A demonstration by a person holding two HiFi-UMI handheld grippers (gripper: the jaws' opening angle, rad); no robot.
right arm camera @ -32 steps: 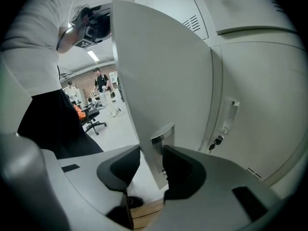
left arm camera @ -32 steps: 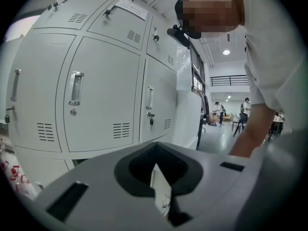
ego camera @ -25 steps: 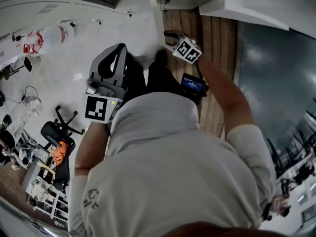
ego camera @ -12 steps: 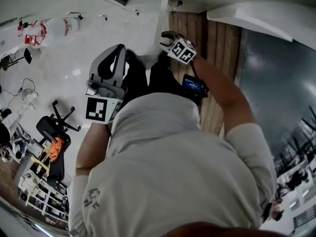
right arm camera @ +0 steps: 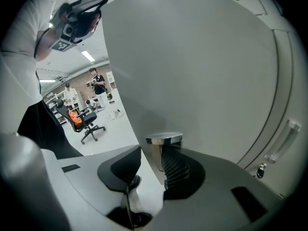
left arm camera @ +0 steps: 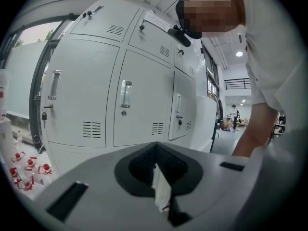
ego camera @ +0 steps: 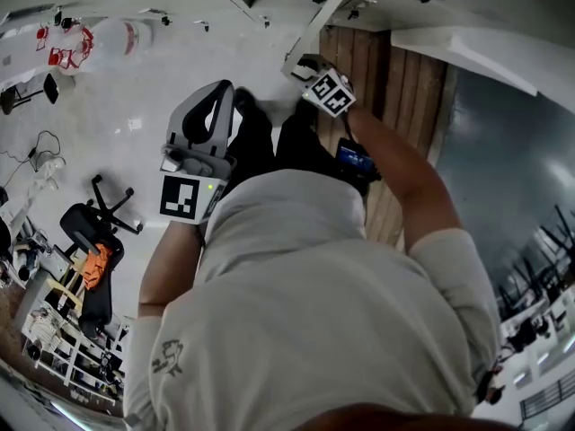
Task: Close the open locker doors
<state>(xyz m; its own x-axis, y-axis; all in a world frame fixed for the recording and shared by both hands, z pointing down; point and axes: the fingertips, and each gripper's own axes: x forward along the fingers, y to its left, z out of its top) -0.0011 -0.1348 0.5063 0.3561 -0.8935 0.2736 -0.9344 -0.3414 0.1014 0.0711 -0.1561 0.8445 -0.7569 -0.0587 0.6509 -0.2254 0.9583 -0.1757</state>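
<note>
Step in hand, as judged: swinging an open locker door shut. The open locker door fills most of the right gripper view as a plain grey painted panel, and in the head view its free edge shows as a pale strip running down to the right gripper. The right gripper has its jaws standing wide apart with the door's free edge between them; one ribbed pad lies on the panel's far side and the other jaw stands clear on the open side, so the door is straddled, not clamped. The left gripper is held out ahead of the person's chest, well apart from that door. In its own view the left gripper has its jaws closed together on nothing of the task; a thin white strip sits at the seam, nature not determinable. That view faces a locker bank whose doors appear shut. Handling, as judged: the door looks like thin sheet steel, light, stiff and free on its hinges; its painted face is smooth and likely slippery, so squeezing gains little. It is best taken at the free edge, well away from the hinge, with a steady push; it may spring back if the latch does not catch.
</note>
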